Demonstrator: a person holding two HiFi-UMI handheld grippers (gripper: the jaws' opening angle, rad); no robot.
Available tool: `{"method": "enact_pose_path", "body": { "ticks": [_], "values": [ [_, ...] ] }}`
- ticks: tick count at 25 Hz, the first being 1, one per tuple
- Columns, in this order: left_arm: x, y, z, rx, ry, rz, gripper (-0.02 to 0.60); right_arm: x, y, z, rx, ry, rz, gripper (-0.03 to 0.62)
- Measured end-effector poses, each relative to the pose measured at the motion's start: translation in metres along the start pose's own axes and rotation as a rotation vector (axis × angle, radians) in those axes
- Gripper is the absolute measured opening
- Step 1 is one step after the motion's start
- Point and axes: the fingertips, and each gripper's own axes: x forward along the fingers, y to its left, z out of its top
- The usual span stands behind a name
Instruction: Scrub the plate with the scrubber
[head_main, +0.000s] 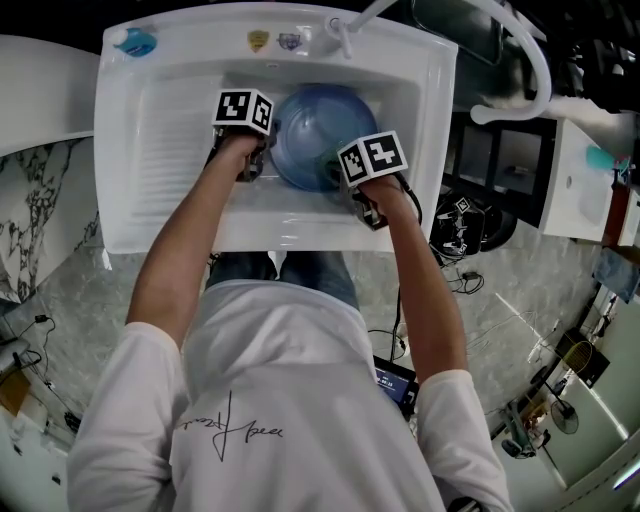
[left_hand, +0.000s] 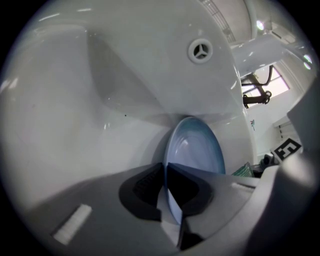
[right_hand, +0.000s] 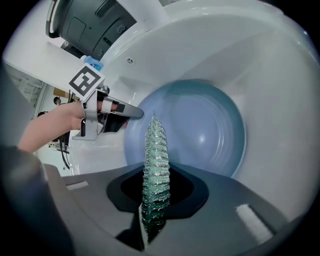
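Observation:
A light blue plate (head_main: 315, 135) stands tilted on its edge in the white sink basin (head_main: 180, 120). My left gripper (head_main: 262, 160) is shut on the plate's left rim; in the left gripper view the plate (left_hand: 195, 147) runs edge-on out of the gripper (left_hand: 170, 192). My right gripper (head_main: 338, 178) is shut on a green glittery scrubber (right_hand: 156, 165), which stands upright between the jaws in front of the plate's face (right_hand: 200, 127). The left gripper (right_hand: 127, 114) and the hand holding it show at the plate's left in the right gripper view.
A white tap (head_main: 345, 30) and a curved white hose (head_main: 530, 70) sit at the sink's back right. A blue item (head_main: 135, 42) lies on the back left corner. The overflow hole (left_hand: 200, 50) is in the basin wall. Cables lie on the marble floor (head_main: 470, 280).

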Motion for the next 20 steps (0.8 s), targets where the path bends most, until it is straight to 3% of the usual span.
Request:
{"method": "enact_pose_path", "body": {
  "ticks": [20],
  "values": [
    [-0.001, -0.003, -0.002, 0.005, 0.012, -0.017, 0.071, -0.028, -0.048, -0.008, 0.172, -0.107, -0.23, 0.057]
  ]
}}
